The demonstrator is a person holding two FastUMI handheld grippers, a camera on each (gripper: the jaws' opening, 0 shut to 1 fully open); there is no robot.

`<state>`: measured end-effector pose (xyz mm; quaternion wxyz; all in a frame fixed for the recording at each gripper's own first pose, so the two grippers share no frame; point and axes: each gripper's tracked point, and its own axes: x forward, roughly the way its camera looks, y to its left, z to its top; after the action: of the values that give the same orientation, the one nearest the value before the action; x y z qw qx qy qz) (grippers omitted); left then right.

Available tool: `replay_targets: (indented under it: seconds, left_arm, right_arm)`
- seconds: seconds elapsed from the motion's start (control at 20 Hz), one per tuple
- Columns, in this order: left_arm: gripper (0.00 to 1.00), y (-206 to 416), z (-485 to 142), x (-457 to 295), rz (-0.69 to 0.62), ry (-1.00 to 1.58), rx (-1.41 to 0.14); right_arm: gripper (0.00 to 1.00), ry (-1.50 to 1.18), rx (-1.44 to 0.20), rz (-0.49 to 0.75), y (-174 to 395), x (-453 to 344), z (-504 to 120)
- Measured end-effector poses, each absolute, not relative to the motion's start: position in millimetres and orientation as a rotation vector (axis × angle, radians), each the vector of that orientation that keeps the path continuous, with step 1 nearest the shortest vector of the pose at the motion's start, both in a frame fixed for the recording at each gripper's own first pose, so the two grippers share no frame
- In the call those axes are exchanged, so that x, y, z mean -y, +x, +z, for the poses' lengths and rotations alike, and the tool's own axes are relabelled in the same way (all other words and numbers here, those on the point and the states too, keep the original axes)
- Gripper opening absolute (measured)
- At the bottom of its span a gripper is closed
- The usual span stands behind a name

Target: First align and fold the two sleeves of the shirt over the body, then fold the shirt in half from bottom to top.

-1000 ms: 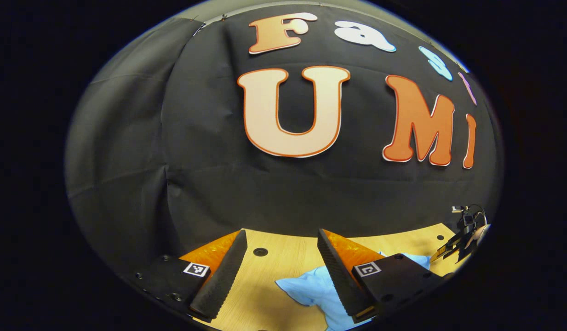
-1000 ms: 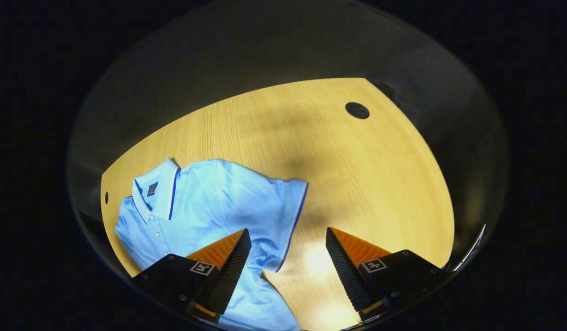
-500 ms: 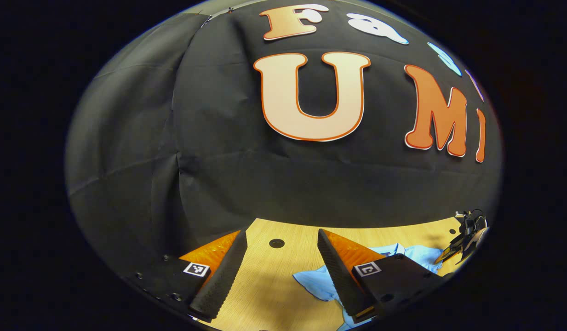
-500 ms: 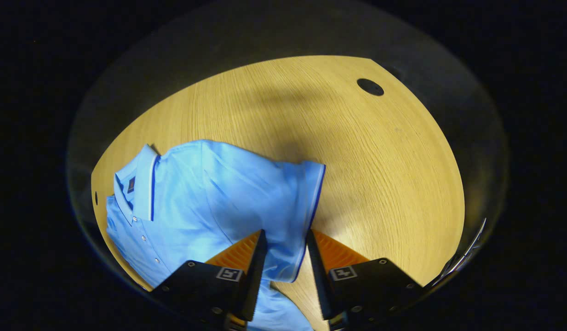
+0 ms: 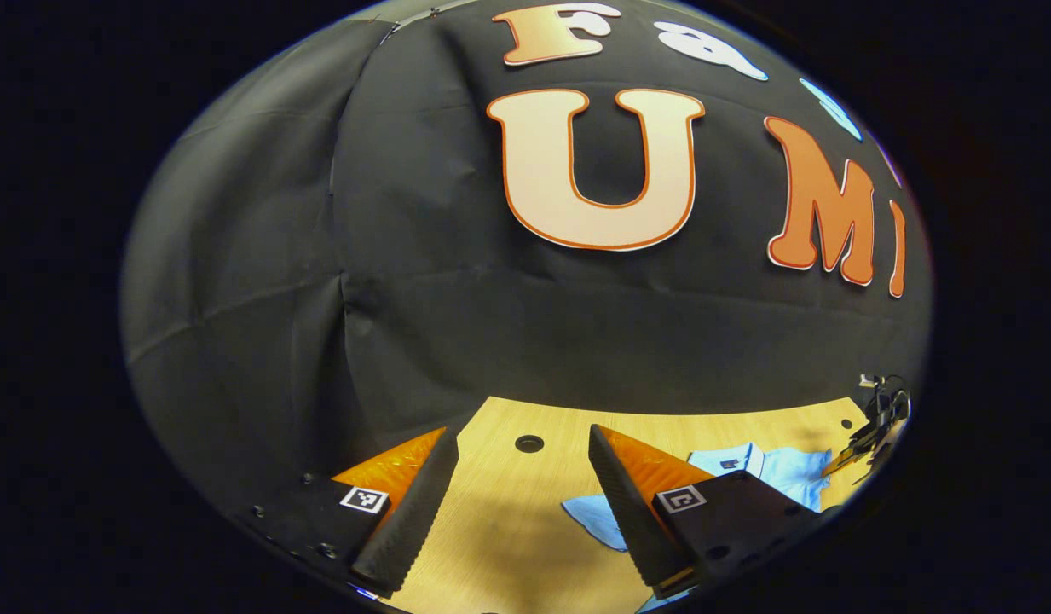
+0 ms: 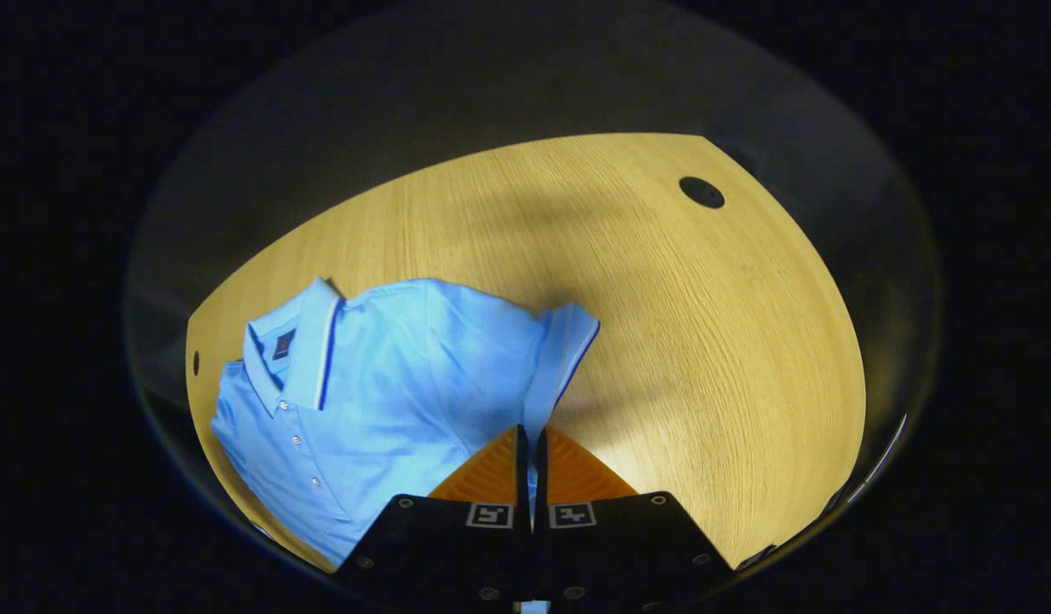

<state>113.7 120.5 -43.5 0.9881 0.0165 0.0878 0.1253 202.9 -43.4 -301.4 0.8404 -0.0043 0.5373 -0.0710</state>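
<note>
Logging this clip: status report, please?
Right gripper shut on sleeve hem, sleeve lifted. Left gripper open, above table, holding nothing. Shirt unfolded. Nothing in the way.

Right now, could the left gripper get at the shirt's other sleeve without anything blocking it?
Probably yes. The left gripper is open above bare table, and the sleeve lies flat just beside its fingers with nothing between. The right gripper, shut on the far sleeve, is well off to the side.

We see a light wooden table (image 6: 661, 341) with round holes (image 6: 701, 192), backed by black cloth wall (image 5: 406, 298).
</note>
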Motion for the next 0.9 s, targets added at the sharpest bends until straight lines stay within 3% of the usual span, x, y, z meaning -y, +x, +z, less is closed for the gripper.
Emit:
replay_targets:
  seconds: [0.5,0.9]
  left_arm:
    - [0.98,100.1,-38.1,-148.4,0.233,-0.006,-0.155]
    - [0.98,92.2,-44.3,-178.6,0.240,-0.029,-0.172]
  right_arm:
    - [0.01,-0.050,-1.039,0.061,184.2,-78.9,-249.9]
    - [0.03,-0.081,-1.092,0.153,156.4,-153.5,-285.6]
